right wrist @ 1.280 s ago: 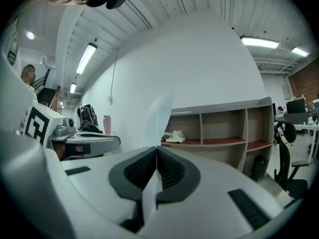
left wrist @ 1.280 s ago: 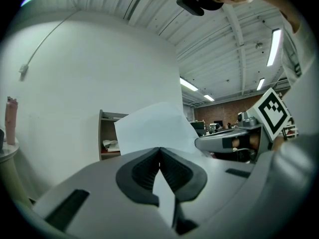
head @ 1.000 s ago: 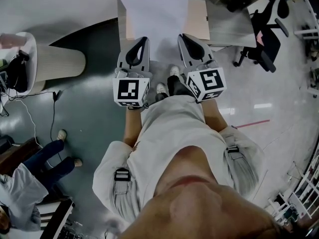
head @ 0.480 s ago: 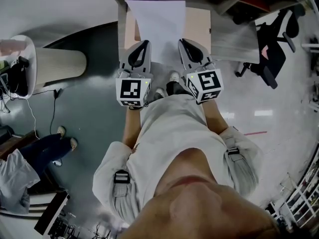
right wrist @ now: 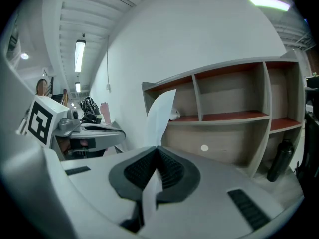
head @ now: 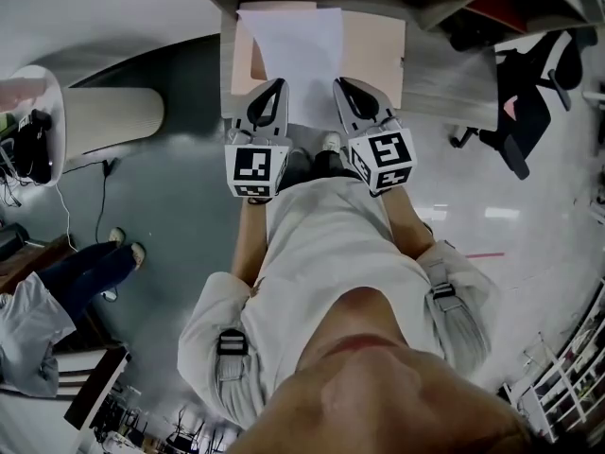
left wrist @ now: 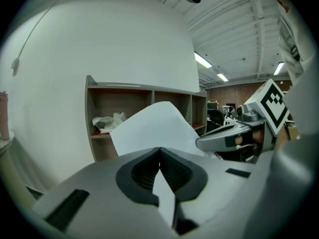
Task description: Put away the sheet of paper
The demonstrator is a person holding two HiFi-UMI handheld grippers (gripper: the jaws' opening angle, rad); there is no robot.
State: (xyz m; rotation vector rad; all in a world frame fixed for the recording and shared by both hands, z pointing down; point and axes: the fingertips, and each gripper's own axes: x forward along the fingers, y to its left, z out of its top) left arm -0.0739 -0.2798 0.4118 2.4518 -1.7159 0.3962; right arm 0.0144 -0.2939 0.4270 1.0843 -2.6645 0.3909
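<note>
Holding a white sheet of paper [head: 293, 55] by its near edge, a standing person keeps both grippers side by side at 12 o'clock, just ahead of the body. Left gripper [head: 275, 85]: jaws pressed together on the sheet's near left corner, a sliver of paper showing between the dark ribbed pads [left wrist: 142, 171]. Right gripper [head: 342, 85]: jaws likewise clamped on the near right corner, with the paper pinched in the seam where the jaws meet. Each gripper carries a marker cube [head: 255, 170] at its rear, toward the person. From the jaws the sheet rises and arches away toward 12 o'clock; the left gripper view shows its broad white face, the right gripper view shows it almost edge-on as a narrow curved band. Seen from above, the sheet overlaps a pale wooden table [head: 378, 50]; whether its far end touches that table cannot be told. Beyond the table, at 12 o'clock, stands an open shelf unit [right wrist: 229, 118] with reddish-brown boards and several compartments; a crumpled white object [left wrist: 107, 121] lies in the upper left compartment, and a dark bottle [right wrist: 279, 161] stands by the unit's right end. At 2 o'clock is a black office chair [head: 529, 64], well apart from the table. At 10 o'clock is a round white stand [head: 109, 116] on a ribbed base. At 8 o'clock a bystander [head: 38, 329] in jeans is partly in view
</note>
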